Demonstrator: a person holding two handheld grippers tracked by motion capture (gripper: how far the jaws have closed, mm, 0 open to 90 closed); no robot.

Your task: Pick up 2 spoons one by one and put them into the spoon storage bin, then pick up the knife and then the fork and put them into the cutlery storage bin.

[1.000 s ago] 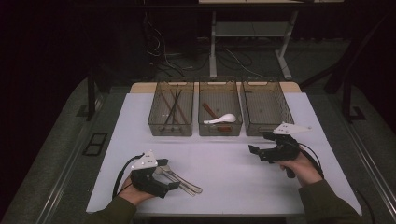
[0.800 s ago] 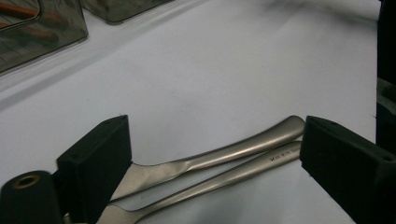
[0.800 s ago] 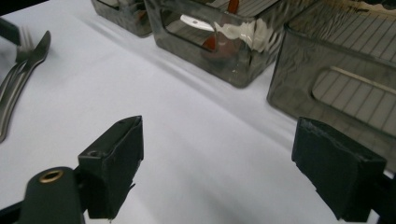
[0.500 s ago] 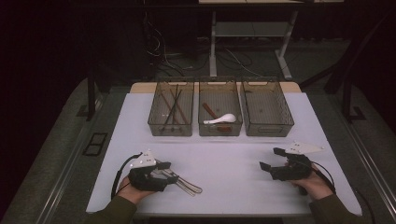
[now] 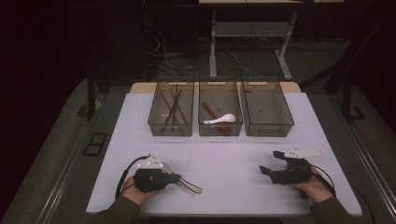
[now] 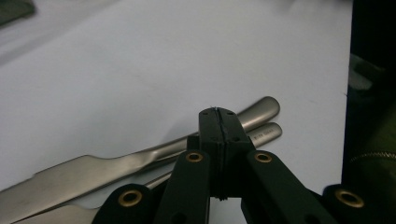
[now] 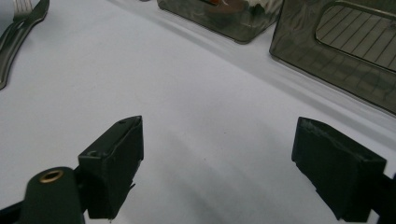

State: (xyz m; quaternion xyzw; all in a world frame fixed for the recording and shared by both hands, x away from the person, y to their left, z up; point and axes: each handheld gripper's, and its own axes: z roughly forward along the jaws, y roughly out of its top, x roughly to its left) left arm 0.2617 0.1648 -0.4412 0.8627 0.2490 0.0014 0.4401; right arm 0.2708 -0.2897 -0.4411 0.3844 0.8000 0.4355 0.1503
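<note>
Several metal cutlery pieces [image 5: 189,186] lie side by side on the white table near its front left, handles toward the right in the left gripper view [image 6: 140,156]. My left gripper [image 5: 173,179] rests right over them, its jaws shut flat against each other [image 6: 218,122] with nothing seen between, just above the handles. At the front right my right gripper [image 5: 271,162] hovers low over bare table, jaws wide open and empty [image 7: 219,170]. A fork and a knife [image 7: 18,23] show far off in the right gripper view.
Three clear bins stand in a row at the back: the left one [image 5: 171,127] holds dark chopsticks, the middle one [image 5: 220,130] a white spoon [image 5: 222,119] and a brown utensil, and the right one [image 5: 267,128] looks empty. The white table [image 5: 224,158] ends close behind both hands.
My right gripper has drawn back toward the front edge and a little to the right, still open. The left gripper has stayed on the cutlery.
</note>
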